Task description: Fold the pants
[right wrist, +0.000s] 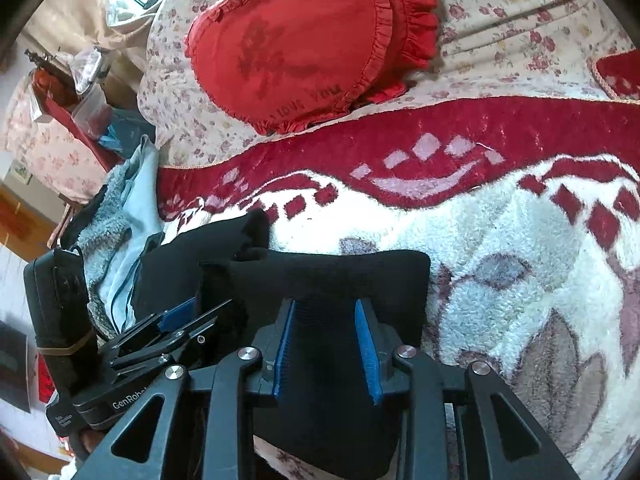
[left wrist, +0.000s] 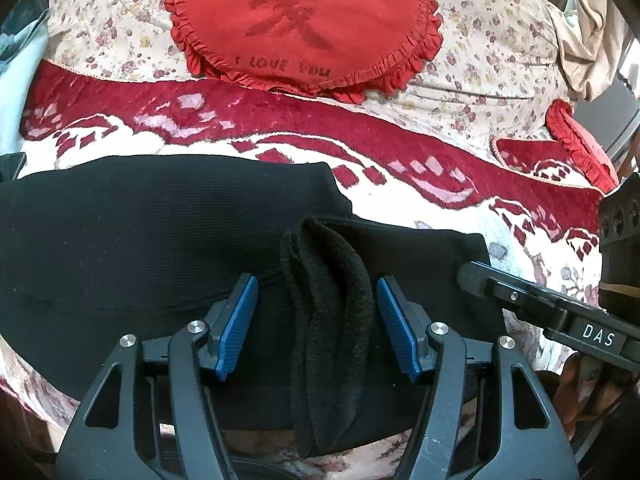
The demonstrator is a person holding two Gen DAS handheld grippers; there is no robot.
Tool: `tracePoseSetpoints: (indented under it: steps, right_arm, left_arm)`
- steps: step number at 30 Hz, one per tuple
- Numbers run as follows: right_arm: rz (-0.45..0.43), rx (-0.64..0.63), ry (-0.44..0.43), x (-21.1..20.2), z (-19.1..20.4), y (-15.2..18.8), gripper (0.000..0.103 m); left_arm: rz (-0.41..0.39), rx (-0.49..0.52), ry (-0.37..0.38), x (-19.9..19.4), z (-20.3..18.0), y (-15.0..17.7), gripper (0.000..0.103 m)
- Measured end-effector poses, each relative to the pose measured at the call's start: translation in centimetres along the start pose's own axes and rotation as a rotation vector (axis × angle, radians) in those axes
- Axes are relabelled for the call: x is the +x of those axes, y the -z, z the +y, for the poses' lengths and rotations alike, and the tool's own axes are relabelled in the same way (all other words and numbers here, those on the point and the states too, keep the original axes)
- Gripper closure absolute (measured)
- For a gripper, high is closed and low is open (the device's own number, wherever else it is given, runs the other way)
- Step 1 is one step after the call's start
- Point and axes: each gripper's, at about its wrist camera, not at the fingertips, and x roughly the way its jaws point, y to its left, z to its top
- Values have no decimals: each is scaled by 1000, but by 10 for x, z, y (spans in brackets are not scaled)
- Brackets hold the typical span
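Both your left hand-held gripper [left wrist: 316, 320] and right hand-held gripper [right wrist: 326, 344] gape open, unclamped, straddling the black pants [left wrist: 140, 232]; closing shallow could pinch one layer, spilling the fold.

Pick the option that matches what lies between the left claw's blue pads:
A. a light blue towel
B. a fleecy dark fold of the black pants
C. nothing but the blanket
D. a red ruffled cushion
B: the left claw stands open astride a fleecy fold of the black pants; the red ruffled cushion sits far behind.
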Motion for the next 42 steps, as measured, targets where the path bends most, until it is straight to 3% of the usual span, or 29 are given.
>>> tracePoseSetpoints:
  steps: [7,11,30,34,38,42]
  right_arm:
    - [-24,26,-71,-9,-5,4,69]
    - [11,46,-91,-6,-7,4,69]
    - [61,-53,4,1,11,24,69]
    - [50,-51,-6,-3,11,23,67]
    - [16,-89,36,-11,23,22,67]
    - [45,-87,-8,1,37,19,67]
  left_arm:
    - [-12,42,-32,-1,-8,4,41]
    - [-11,30,-21,-1,-5,4,41]
    - [-11,60,-33,-2,-10,6,41]
    - [-39,34,-34,-10,-6,6,41]
    - [-52,-36,-30,-24,9,5,41]
    - [-61,-52,-75,-39,25,7,41]
